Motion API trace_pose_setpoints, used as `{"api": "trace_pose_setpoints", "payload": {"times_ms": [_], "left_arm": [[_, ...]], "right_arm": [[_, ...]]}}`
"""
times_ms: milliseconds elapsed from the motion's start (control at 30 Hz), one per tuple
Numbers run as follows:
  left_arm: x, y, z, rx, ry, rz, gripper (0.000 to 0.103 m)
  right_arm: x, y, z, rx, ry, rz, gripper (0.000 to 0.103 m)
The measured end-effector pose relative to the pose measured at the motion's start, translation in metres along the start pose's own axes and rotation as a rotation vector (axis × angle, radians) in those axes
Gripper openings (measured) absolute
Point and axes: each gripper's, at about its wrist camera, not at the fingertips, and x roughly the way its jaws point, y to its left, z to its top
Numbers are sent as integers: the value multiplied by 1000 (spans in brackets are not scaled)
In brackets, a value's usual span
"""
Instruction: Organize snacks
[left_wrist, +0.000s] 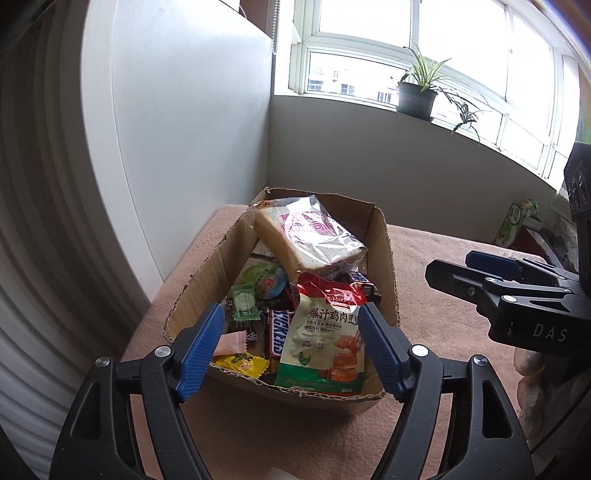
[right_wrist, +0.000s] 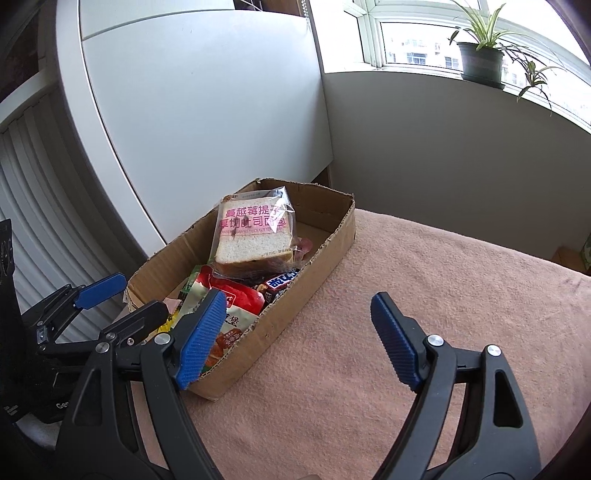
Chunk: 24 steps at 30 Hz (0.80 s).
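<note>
An open cardboard box (left_wrist: 384, 254) stands on a pink cloth and holds several snacks: a bagged slice of bread (left_wrist: 306, 236) on top, a white and green chicken snack pouch (left_wrist: 325, 343), a Snickers bar (left_wrist: 277, 332), green candy (left_wrist: 243, 301) and a yellow packet (left_wrist: 242, 363). My left gripper (left_wrist: 290, 314) is open and empty, just above the box's near end. My right gripper (right_wrist: 299, 302) is open and empty over the cloth at the box's right side; it also shows in the left wrist view (left_wrist: 461, 266). The box (right_wrist: 332, 236) and bread (right_wrist: 255, 232) show in the right wrist view.
A white cabinet panel (left_wrist: 177, 129) stands close behind the box on the left. A grey wall with a window sill carries a potted plant (left_wrist: 417, 94). A green carton (left_wrist: 515, 221) and clutter lie at the far right. The pink cloth (right_wrist: 424, 295) stretches right of the box.
</note>
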Motion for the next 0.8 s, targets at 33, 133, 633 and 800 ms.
{"api": "trace_pose_setpoints", "payload": {"times_ms": [33, 133, 633, 800], "left_arm": [[0, -2, 0, 3, 0, 2, 75], [0, -6, -1, 13, -2, 14, 75], [-17, -9, -1, -8, -85, 51, 82], [-17, -11, -2, -3, -82, 47, 82]], "right_arm": [[-2, -1, 0, 3, -13, -3, 99], [-8, -4, -1, 1, -43, -22, 99], [-12, -7, -6, -11, -75, -59, 100], [-11, -8, -6, -2, -68, -57, 100]]}}
